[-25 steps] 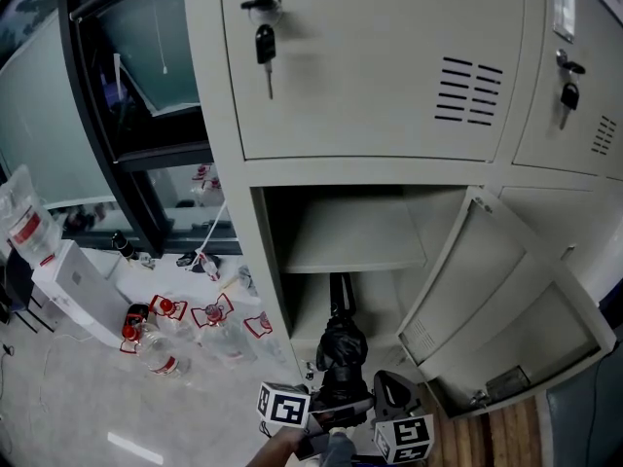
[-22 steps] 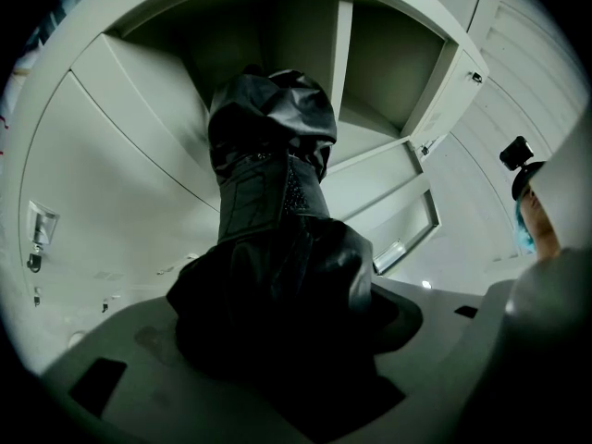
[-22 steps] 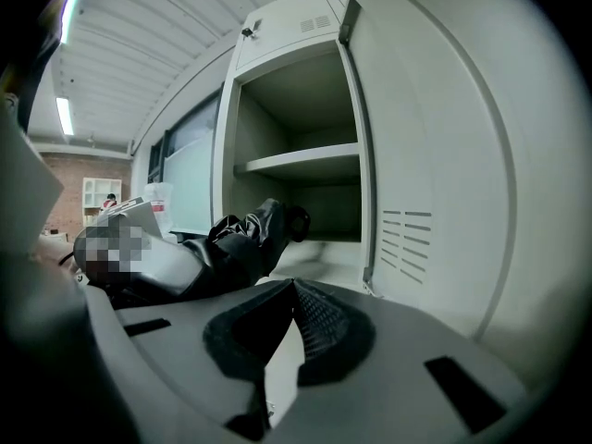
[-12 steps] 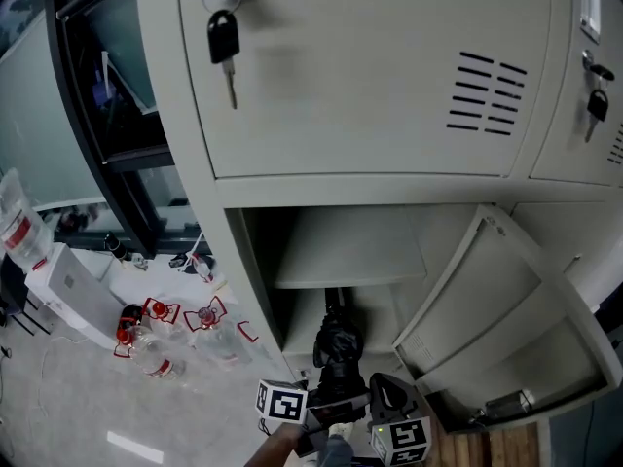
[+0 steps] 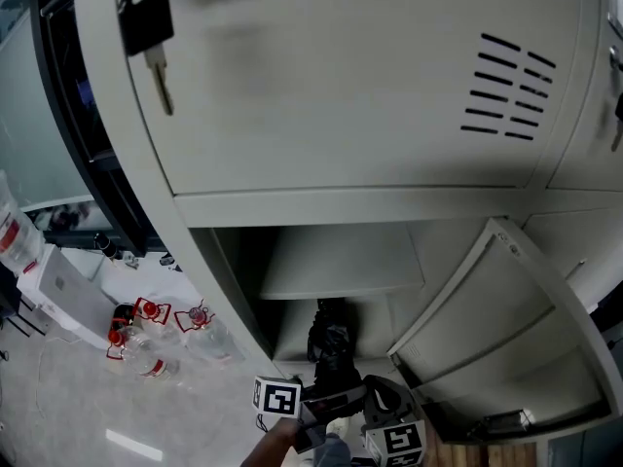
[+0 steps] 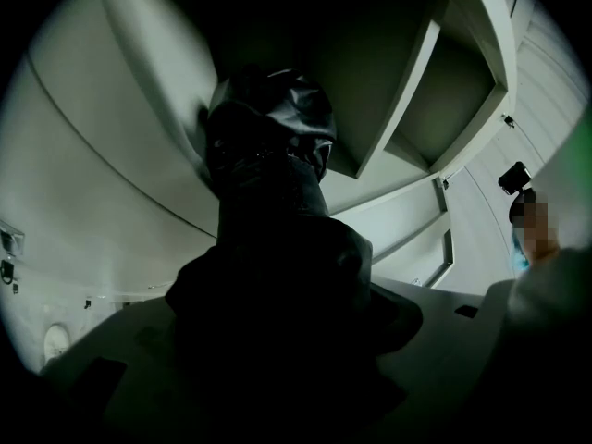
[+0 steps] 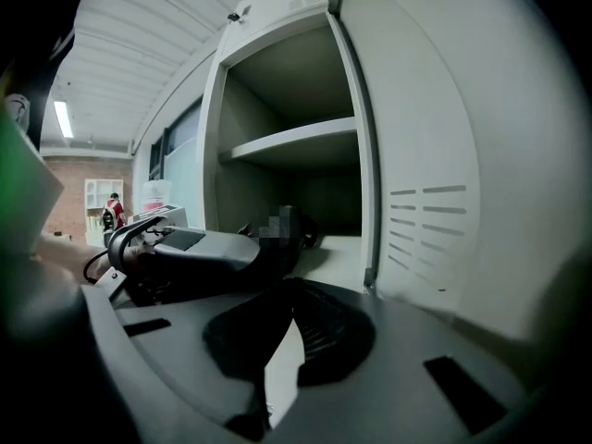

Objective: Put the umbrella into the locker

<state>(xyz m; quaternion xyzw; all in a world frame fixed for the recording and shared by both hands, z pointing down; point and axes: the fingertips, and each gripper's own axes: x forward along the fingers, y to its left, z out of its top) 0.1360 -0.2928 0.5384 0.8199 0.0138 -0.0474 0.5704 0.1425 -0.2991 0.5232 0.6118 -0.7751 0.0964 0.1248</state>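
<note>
A black folded umbrella [image 5: 331, 343] points into the locker's open lower compartment [image 5: 292, 319], its far end under the shelf [image 5: 341, 261]. My left gripper [image 5: 326, 402] is shut on the umbrella's near end at the bottom of the head view. In the left gripper view the umbrella [image 6: 268, 183] fills the middle and hides the left gripper [image 6: 277, 340] jaws. My right gripper [image 5: 384, 407] sits just right of it, holding nothing. In the right gripper view my right gripper [image 7: 285, 326] has its pads together, and the left gripper's body [image 7: 185, 252] lies ahead at the locker mouth.
The compartment's door [image 5: 496, 329] hangs open to the right. A key [image 5: 151, 42] dangles from the shut upper door. Several water bottles [image 5: 146, 343] and a white box [image 5: 58, 295] lie on the floor at the left.
The head camera has moved nearer the locker, and the upper door now fills more of the view. The umbrella has gone a little deeper under the shelf. Both grippers stay at the bottom edge.
</note>
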